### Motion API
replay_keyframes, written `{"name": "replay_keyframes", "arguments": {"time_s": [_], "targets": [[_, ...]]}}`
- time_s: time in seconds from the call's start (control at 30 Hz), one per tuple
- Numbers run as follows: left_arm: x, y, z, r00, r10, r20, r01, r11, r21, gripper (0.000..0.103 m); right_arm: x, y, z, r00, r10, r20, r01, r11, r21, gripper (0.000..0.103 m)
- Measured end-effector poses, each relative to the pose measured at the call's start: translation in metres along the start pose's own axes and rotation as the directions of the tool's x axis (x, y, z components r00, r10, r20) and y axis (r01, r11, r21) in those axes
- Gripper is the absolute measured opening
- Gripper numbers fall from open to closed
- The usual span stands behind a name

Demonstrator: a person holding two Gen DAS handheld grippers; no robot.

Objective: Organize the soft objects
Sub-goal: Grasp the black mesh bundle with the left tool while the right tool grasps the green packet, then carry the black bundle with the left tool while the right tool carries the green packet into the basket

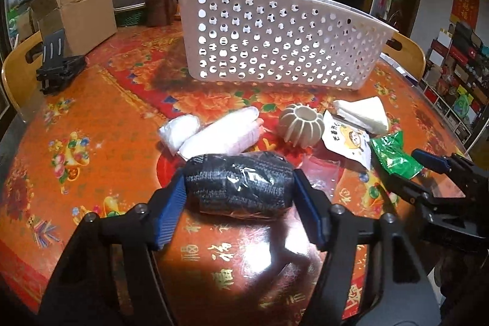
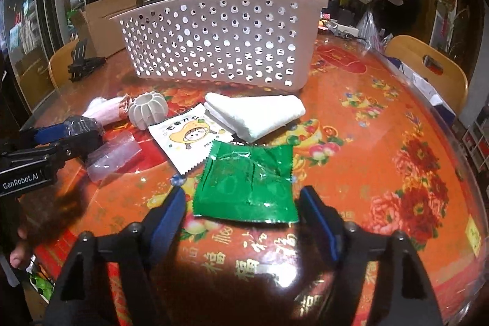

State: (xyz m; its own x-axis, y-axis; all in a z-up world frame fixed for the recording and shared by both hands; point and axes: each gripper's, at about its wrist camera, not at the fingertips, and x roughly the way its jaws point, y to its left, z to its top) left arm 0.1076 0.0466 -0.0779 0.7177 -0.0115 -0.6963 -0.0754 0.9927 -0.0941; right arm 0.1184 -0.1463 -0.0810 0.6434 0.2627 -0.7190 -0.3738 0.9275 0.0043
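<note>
- Left tongs (image 1: 240, 194) clamped on a plastic-wrapped black knitted roll (image 1: 238, 184), blue pads touching both its ends, low over the red floral tabletop (image 1: 91, 118)
- Right tongs (image 2: 241, 213) spread apart, a green foil packet (image 2: 247, 182) lying flat between the tips, untouched
- White perforated basket (image 1: 269, 42) stands behind the wrapped white rolls (image 1: 211, 132), ribbed round holder (image 1: 301, 124), cartoon sachet (image 2: 189, 139) and folded white cloth (image 2: 256, 115)
</note>
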Motion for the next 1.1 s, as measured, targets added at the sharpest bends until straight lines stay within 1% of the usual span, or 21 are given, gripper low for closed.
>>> {"name": "replay_keyframes", "arguments": {"time_s": [0.07,0.17,0.2,0.43,0.6,0.87,1.1], "targets": [[-0.001,0.002,-0.001,1.000,-0.003,0.007,0.004,1.000,-0.007,0.062,0.000,0.001,0.000,1.000,-0.008,0.002,0.008,1.000,-0.010,0.067],[-0.005,0.007,-0.002,1.000,-0.012,0.020,0.013,0.999,-0.031,0.062,-0.001,0.000,-0.001,1.000,-0.004,0.010,0.004,1.000,-0.013,0.056],[-0.006,0.009,-0.002,1.000,-0.014,0.024,0.015,0.999,-0.038,0.062,-0.002,-0.001,-0.001,1.000,-0.003,0.010,0.003,1.000,-0.011,0.055],[-0.024,0.013,-0.002,0.997,-0.020,0.072,0.023,0.999,-0.042,0.062,-0.005,-0.006,-0.002,0.999,0.028,0.017,-0.028,1.000,0.007,0.053],[-0.033,0.014,-0.001,0.996,-0.020,0.089,0.024,0.999,-0.047,0.062,-0.013,-0.007,-0.003,0.998,0.047,0.036,-0.048,0.999,0.021,0.053],[-0.044,0.013,0.003,0.994,-0.019,0.111,0.024,0.998,-0.050,0.062,-0.033,-0.009,0.001,0.995,0.043,0.085,-0.045,0.999,0.024,0.053],[-0.056,0.006,0.020,0.991,-0.019,0.133,0.024,0.999,-0.035,0.062,-0.053,-0.011,0.019,0.989,0.045,0.140,-0.046,0.999,0.006,0.052]]}}
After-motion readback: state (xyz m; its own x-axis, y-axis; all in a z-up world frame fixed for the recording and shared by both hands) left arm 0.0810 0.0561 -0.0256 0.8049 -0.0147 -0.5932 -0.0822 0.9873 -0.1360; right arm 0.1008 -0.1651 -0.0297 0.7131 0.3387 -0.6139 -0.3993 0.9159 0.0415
